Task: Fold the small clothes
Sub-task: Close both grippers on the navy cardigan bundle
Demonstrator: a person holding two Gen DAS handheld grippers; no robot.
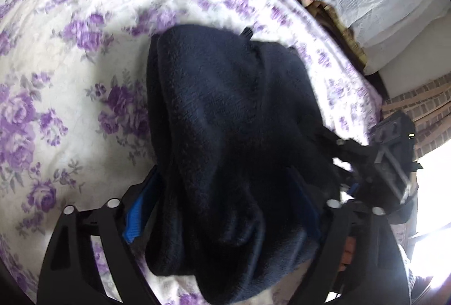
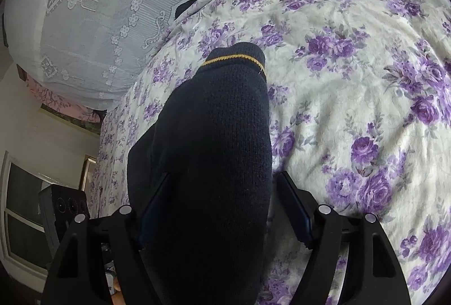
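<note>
A dark navy knit garment hangs bunched between the fingers of my left gripper, above the bed with the purple flowered sheet. In the right wrist view a navy sleeve or leg with a thin yellow stripe near its cuff drapes forward between the fingers of my right gripper. The cloth fills both gaps and hides the pads' contact. My right gripper also shows in the left wrist view, at the right, beside the garment.
The flowered sheet covers the bed all around. A white lace bedcover lies on a second bed beyond. A brick wall and a bright window are at the right. A dark speaker box stands by a window at lower left.
</note>
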